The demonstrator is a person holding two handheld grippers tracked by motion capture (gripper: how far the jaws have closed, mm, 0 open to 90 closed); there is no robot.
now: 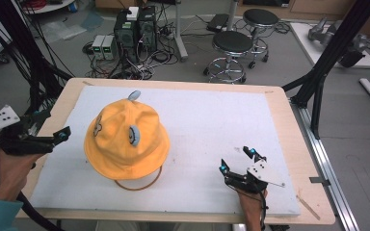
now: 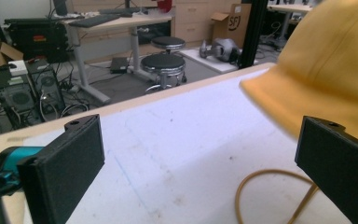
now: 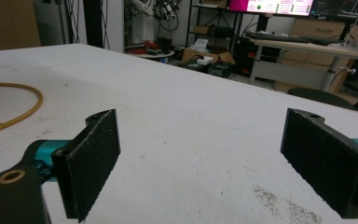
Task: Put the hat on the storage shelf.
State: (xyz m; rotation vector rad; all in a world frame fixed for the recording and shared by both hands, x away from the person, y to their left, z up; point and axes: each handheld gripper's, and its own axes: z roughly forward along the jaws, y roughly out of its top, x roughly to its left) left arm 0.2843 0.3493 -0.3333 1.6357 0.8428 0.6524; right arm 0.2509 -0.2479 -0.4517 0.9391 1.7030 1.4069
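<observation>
We are at the approach step: nothing is held yet, and the yellow hat (image 1: 126, 139) sits crown-up on the white mat (image 1: 212, 125) that covers the table (image 1: 289, 115), toward its left half. An orange cord (image 1: 142, 185) loops out from under the brim on the near side and lies flat on the mat.

Our left gripper (image 1: 60, 136) hovers at the left edge of the table, just beside the hat and pointing at its brim. In the left gripper view its fingers (image 2: 65, 168) stand wide apart with nothing between them, the brim hangs close ahead at the upper right, and the cord curves on the mat just below it.

Our right gripper (image 1: 237, 160) rests low near the front right of the mat, well apart from the hat. Its fingers (image 3: 91, 158) are also spread wide and empty; in the right gripper view only bare mat lies between them, with a stretch of the cord far off at the left.

We judge that the next move belongs to the left hand: ease forward until the brim passes between the fingers, then close on the fabric rather than on the cord. The brim is soft and may fold or slide away, so we should come in level with its edge. The right hand has a long way to travel across the mat if it is to take the opposite side.
</observation>
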